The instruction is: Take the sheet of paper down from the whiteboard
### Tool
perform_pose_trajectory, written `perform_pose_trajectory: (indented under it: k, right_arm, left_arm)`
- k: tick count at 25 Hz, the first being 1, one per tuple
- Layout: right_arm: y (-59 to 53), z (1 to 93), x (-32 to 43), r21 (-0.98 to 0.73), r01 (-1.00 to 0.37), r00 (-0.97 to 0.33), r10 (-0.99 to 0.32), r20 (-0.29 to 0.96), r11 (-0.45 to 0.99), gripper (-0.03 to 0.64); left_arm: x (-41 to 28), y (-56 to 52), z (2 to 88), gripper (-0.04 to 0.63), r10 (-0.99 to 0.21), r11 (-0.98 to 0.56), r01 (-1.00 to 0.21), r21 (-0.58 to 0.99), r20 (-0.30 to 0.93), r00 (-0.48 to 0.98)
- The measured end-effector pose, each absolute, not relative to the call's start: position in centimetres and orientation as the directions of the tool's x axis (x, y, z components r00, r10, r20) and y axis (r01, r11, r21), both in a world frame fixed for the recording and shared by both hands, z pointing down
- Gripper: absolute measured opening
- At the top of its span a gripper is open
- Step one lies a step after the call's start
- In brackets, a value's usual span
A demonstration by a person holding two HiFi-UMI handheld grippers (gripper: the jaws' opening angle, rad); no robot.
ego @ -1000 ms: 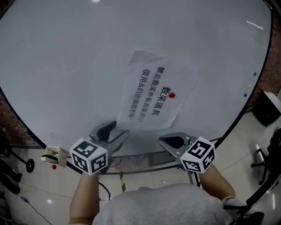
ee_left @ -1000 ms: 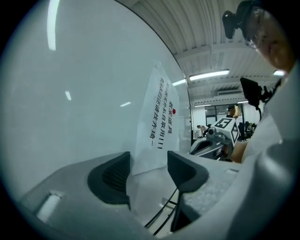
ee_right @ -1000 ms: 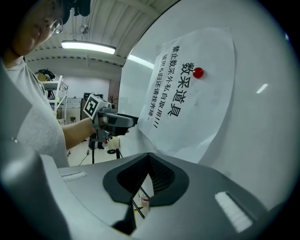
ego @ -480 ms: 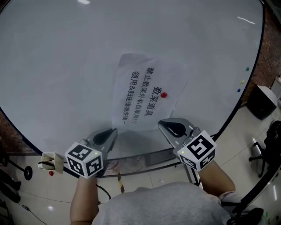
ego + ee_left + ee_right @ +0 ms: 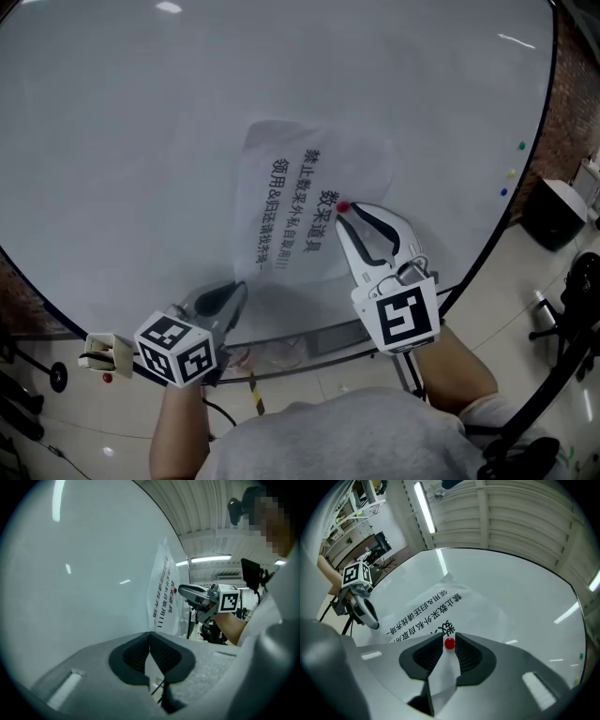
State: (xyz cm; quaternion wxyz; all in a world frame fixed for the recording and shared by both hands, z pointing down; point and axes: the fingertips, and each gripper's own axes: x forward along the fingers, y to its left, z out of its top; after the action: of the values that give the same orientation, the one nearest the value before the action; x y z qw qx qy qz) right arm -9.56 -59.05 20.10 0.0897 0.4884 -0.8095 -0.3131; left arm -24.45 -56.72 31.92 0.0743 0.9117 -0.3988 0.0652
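In the head view the sheet of paper (image 5: 281, 187) hangs tilted on the whiteboard (image 5: 141, 141), pinned by a red magnet (image 5: 343, 207). The right gripper (image 5: 345, 214) reaches up to that magnet, and the left gripper (image 5: 234, 289) sits at the sheet's lower corner. The left gripper view shows its jaws clenched, tips meeting just beside the paper's bottom edge; whether they pinch it is unclear. In the right gripper view the jaws clasp the magnet at their tips, against the printed sheet.
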Motion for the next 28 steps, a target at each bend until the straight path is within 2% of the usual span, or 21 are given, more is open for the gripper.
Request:
perform_pose_trajectory:
  k: [8, 28]
  right_arm:
    - [-59.9, 20.1, -9.9, 0.651, -0.714, -0.462, -0.873, -0.16, 0.258, 0.066]
    - [-60.8, 20.2, -10.1, 0.588, -0.754, -0.463, -0.872, -0.159, 0.293, 0.083]
  left_arm:
    - [-24.4, -56.8, 31.9, 0.003, -0.709, -0.677, -0.729, 0.094, 0.181, 0.682]
    - [-25.4, -56.5, 31.3, 0.003, -0.695, -0.689, -0.715, 0.118, 0.172, 0.698]
